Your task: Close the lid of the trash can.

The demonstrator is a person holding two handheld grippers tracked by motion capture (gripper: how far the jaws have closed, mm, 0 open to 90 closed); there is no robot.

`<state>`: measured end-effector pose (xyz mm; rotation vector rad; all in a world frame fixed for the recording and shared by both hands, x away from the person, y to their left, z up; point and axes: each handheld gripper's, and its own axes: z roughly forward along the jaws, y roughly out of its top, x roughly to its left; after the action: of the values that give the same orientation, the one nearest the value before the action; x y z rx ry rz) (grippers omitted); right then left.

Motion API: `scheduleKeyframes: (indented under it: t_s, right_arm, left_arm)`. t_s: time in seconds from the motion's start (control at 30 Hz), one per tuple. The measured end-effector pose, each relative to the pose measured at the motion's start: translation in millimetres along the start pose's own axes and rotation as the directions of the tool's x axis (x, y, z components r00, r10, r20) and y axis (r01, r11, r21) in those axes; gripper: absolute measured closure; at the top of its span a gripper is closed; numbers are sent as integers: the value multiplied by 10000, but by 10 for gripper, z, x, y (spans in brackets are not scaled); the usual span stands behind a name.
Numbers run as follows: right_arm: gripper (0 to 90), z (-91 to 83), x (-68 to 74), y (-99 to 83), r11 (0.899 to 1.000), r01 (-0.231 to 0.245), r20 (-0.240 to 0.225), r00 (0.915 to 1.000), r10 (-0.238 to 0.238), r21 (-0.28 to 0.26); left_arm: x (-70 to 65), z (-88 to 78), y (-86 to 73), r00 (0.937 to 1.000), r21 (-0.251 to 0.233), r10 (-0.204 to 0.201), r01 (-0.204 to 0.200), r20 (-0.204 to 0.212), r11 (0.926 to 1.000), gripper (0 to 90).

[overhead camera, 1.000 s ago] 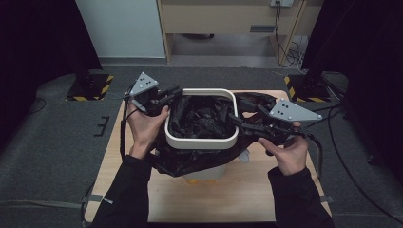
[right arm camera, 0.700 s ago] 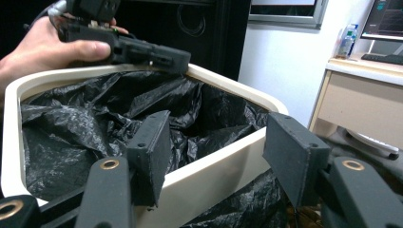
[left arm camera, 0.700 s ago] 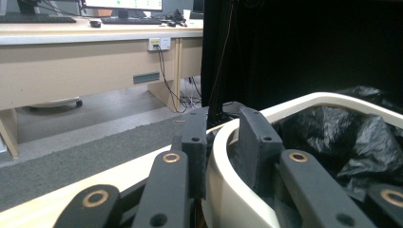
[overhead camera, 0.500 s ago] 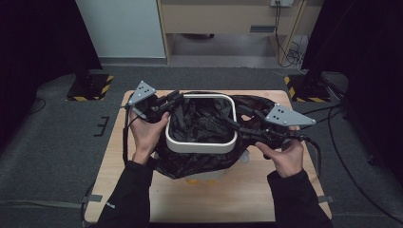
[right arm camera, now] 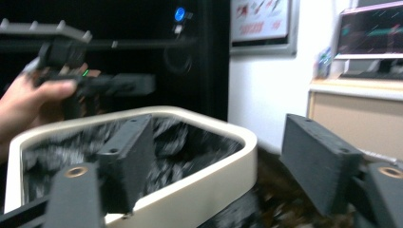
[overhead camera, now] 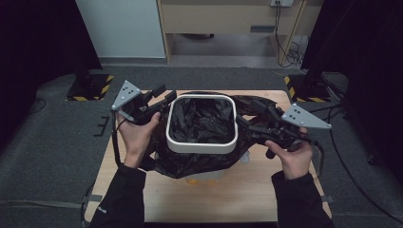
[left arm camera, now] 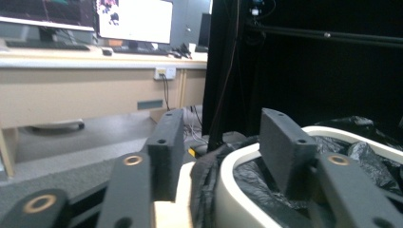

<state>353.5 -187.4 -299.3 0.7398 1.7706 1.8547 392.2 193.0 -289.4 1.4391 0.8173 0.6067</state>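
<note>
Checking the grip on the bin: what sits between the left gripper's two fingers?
In the left gripper view, the white bin rim with the black bag folded over it lies between the open left gripper's fingers; neither touches it.

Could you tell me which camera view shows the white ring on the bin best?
The high view: the whole white ring shows as a rounded square over the black bag. The left gripper view and the right gripper view each catch one curved stretch of it.

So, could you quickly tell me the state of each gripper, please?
Left gripper: just opened, jaws astride the bin rim, not pressing.
Right gripper: just opened wider, holding nothing.
</note>
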Motion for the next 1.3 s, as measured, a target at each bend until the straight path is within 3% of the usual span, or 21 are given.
scheduleKeyframes:
  t_s: [0.17, 0.27, 0.43, 0.57, 0.63, 0.73, 0.93, 1.1, 1.23, 1.3]
  right_arm:
    - [211, -196, -120, 107, 9982, -253, 531, 9982, 282, -536]
    - [200, -313, -205, 106, 9966, -375, 897, 9950, 441, -731]
    - [191, -440, -317, 19, 9951, -567, 1411, 9877, 678, -816]
    - [189, -593, -447, -121, 9937, -753, 1923, 9772, 901, -829]
    - [189, -622, -475, -149, 9935, -793, 2031, 9746, 945, -814]
    - [186, -704, -592, -223, 9932, -928, 2508, 9620, 1078, -709]
    - [177, -752, -725, -386, 9921, -1220, 2954, 9472, 1249, -284]
    - [171, -813, -832, -585, 9877, -1557, 3373, 9307, 1417, 148]
    - [170, -838, -905, -744, 9831, -1745, 3624, 9210, 1428, 561]
    - [167, -836, -975, -905, 9755, -1985, 3830, 9118, 1482, 949]
  left_arm:
    - [42, -240, 60, 9997, -302, 141, -148, -217, 9994, 424]
    - [54, -386, 45, 9994, -422, 21, -35, -340, 9991, 395]
    - [59, -589, -30, 9977, -522, 82, -117, -670, 9986, 349]
    - [162, -858, -180, 9919, -434, 122, -178, -1267, 9989, 327]
    - [195, -910, -219, 9894, -372, 50, -106, -1450, 9993, 321]
    - [354, -1086, -382, 9758, -208, -195, 153, -2176, 9997, 304]
    - [556, -1243, -666, 9547, 445, -428, 585, -2946, 9973, 285]
    - [641, -1303, -914, 9455, 1206, -383, 814, -3235, 9894, 266]
    - [684, -1306, -1042, 9421, 1586, -304, 879, -3339, 9834, 247]
    - [743, -1289, -1210, 9389, 1917, -536, 1250, -3401, 9735, 239]
